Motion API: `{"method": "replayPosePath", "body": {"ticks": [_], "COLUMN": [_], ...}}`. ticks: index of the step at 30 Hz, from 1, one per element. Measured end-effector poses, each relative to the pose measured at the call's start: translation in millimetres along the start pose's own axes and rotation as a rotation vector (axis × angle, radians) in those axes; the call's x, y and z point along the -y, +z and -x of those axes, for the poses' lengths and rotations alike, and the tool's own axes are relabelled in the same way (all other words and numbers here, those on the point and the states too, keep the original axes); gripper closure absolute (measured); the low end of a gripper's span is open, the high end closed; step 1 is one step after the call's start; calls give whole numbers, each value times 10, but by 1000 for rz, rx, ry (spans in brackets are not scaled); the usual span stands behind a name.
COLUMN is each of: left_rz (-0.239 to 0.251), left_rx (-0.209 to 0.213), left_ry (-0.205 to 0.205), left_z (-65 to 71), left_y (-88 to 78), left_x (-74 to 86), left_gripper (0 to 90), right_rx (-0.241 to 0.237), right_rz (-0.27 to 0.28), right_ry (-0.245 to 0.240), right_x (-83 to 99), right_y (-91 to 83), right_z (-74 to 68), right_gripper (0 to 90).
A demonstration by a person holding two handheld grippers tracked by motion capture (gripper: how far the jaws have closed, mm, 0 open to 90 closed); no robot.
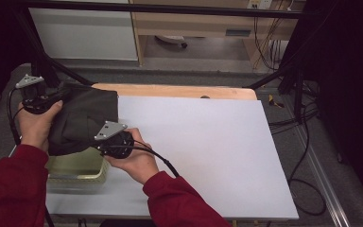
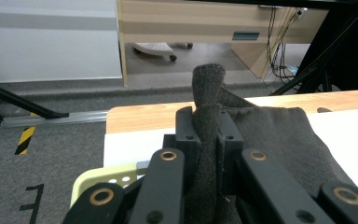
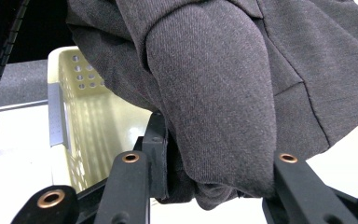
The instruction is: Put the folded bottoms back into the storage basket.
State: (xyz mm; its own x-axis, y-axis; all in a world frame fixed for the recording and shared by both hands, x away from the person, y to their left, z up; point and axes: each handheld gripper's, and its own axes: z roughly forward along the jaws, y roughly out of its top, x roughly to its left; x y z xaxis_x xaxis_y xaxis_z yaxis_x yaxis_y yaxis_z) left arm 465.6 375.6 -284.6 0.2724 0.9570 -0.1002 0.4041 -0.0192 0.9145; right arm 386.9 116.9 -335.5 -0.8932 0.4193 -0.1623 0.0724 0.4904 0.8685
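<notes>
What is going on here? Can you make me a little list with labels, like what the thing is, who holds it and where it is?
thing held: dark grey cloth, thick and folded
left gripper: jaws shut on a bunched edge of the cloth
right gripper: jaws shut on a thick fold of the cloth
where the cloth is: lifted above the basket
basket: pale yellow-green with holes in its walls, at the table's left near corner
table: white top

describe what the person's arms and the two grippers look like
Both arms wear dark red sleeves. The left gripper and right gripper are black, each topped by a grey three-cornered plate and trailing a black cable. Up close, the jaws show brass-coloured rivets.
</notes>
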Motion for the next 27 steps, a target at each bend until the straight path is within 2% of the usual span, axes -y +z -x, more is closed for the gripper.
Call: {"method": "replayPosePath", "body": {"ticks": [27], "left_rz": [-28], "left_rx": [-8], "left_ry": [5], "left_z": [-121], "left_y": [-3], "left_x": [84], "left_gripper": [829], "right_rx": [-18], "right_rz": [-4], "right_ry": [8], "right_x": [13], "right_y": [136], "right_z": [-75], "right_gripper": [631]}}
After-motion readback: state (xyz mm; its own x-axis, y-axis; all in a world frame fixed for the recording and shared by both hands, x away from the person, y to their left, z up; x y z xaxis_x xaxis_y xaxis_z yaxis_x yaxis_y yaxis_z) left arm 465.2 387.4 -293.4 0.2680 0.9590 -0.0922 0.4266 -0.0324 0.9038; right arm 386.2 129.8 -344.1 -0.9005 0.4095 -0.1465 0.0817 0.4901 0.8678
